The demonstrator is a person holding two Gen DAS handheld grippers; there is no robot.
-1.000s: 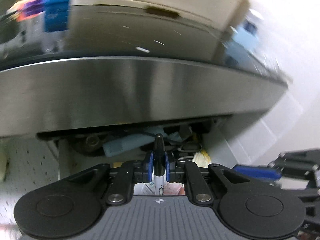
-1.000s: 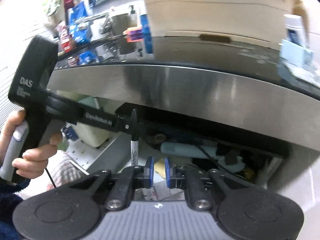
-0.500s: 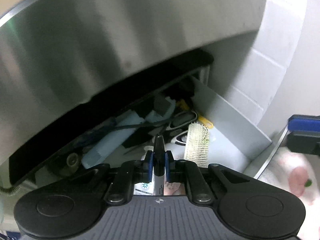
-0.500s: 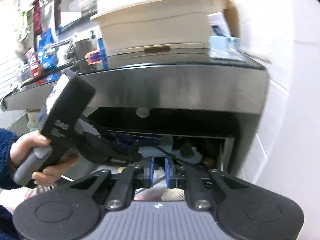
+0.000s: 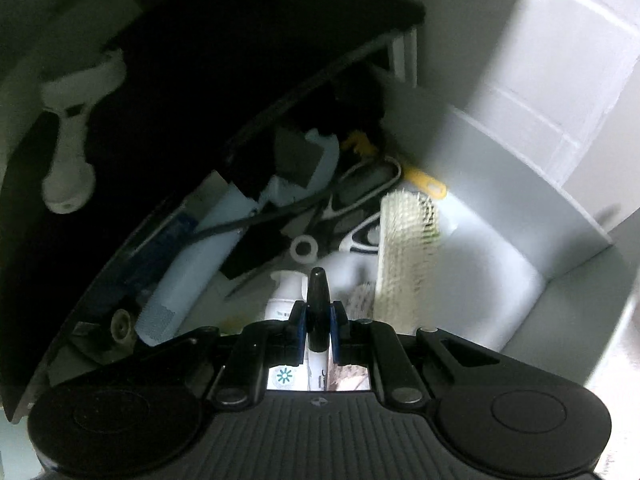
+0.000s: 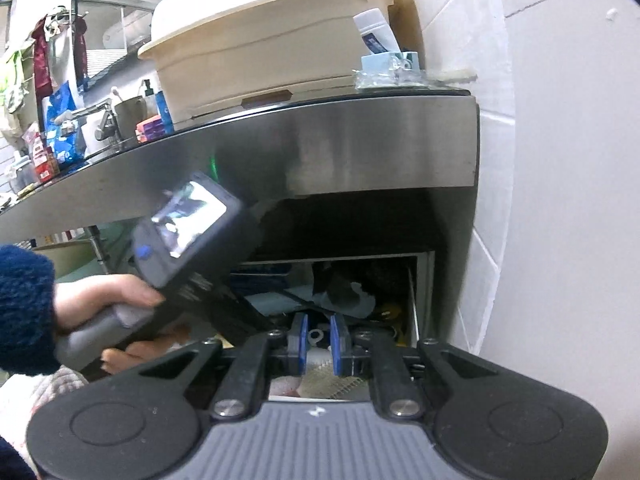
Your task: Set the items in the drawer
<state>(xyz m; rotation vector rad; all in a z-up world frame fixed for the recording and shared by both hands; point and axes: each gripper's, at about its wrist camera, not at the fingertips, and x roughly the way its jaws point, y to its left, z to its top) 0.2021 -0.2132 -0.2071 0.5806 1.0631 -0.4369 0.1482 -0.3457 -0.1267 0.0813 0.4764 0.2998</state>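
White tiled wall (image 6: 560, 160) flanks a steel-fronted surface (image 6: 320, 148), with an open drawer (image 5: 500, 208) below it. Nearest in the left wrist view, the left gripper (image 5: 318, 320) is clenched on a marker (image 5: 317, 292), black cap pointing forward, held over the drawer's contents. Just beyond the cap lie a white bottle (image 5: 286, 288) and a small white ring (image 5: 304, 247). To the right a brush (image 5: 404, 248) lies lengthwise with pale bristles up, near the drawer's grey side wall. To the left is a pale blue tube (image 5: 192, 268), with a black cable (image 5: 256, 220) crossing over it. Farther back sit a yellow piece (image 5: 424, 180) and dark clutter, too dim to tell apart.

From the right wrist view, the right gripper (image 6: 319, 340) has its blue pads a little apart with nothing between them, aimed at the drawer. A hand (image 6: 104, 300) in a dark blue fuzzy sleeve (image 6: 24, 308) holds the left gripper's handle, which reaches into the drawer. On top of the surface stand a cream tub (image 6: 272, 48) and a white tube (image 6: 376, 32) in a blue holder (image 6: 388, 62).
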